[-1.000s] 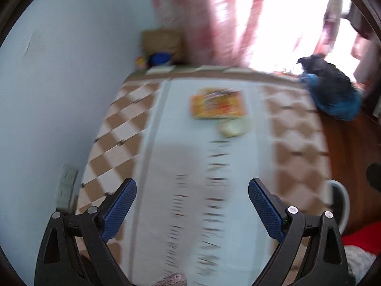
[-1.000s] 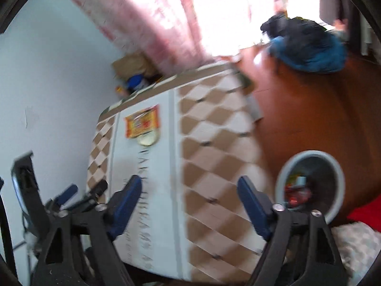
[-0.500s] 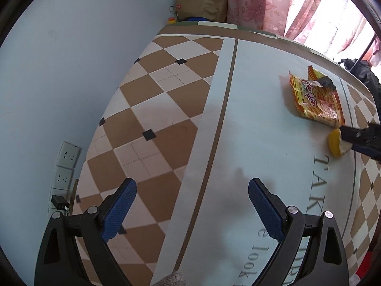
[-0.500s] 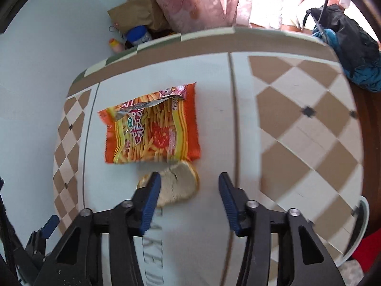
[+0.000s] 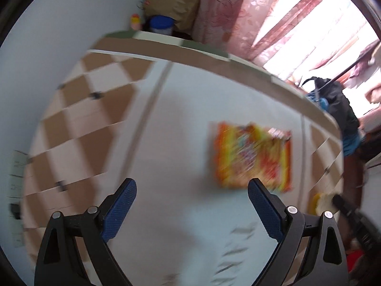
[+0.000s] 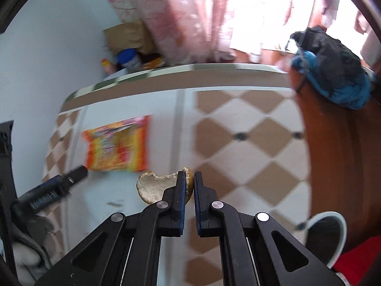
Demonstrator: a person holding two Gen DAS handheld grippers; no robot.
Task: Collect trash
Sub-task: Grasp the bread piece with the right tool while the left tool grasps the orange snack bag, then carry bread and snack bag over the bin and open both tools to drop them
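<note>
Right tool (image 6: 189, 183) clenched on peel (image 6: 152, 187), left tool (image 5: 191, 201) spread above checkered table (image 5: 181, 124), snack wrapper (image 5: 253, 158) ahead, pink curtain (image 5: 228, 16) behind

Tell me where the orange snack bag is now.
The orange snack bag lies flat on the table, ahead of the open left gripper and slightly to its right.

A lived-in home room: floral pink curtains (image 6: 181, 19), a checkered tablecloth (image 6: 238, 147), wooden floor (image 6: 333, 155).
</note>
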